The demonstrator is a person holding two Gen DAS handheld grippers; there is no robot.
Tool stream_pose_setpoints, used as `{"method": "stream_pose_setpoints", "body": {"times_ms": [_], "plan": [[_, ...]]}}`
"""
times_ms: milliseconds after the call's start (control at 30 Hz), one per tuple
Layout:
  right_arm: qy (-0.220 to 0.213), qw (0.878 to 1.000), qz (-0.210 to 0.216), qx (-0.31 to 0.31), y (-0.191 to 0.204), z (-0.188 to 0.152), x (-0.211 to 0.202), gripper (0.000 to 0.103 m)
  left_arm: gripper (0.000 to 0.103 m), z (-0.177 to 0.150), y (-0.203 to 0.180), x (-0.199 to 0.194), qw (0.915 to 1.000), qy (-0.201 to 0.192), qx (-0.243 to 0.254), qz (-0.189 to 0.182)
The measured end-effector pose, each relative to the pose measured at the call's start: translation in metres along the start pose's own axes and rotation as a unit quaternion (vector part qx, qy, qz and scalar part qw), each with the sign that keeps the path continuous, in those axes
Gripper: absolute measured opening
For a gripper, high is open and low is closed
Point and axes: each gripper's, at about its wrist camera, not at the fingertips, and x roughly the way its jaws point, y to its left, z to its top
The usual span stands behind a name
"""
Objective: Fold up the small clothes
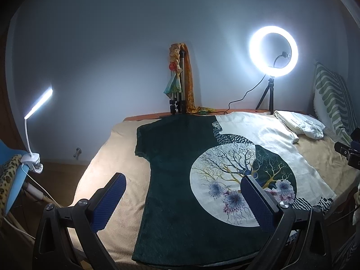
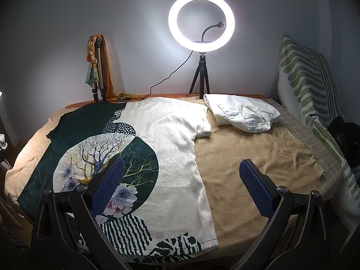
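A printed T-shirt lies flat on the beige towel, with a folded white garment beyond it. The left gripper and right gripper hover wide open and empty; pinching matching hem corners cleanly should keep the fold square.

one printed shirt, one folded white garment, two tripods

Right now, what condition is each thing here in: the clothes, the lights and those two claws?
T-shirt: spread flat, unfolded.
White garment: folded, lying beyond the shirt.
Ring light: on.
Clip lamp: on.
Spare tripod: legs closed, scarf draped over it.
Left gripper: open, empty.
Right gripper: open, empty.
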Motion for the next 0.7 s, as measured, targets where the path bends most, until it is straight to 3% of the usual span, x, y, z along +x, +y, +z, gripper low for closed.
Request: {"method": "stream_pose_setpoints", "body": {"times_ms": [700], "plan": [[0.001,1.0,-0.001,-0.004,0.0016,0.0007,0.0004,0.103,0.103,0.0043,0.0001,-0.002,1.0,0.0,-0.002,-0.001]]}}
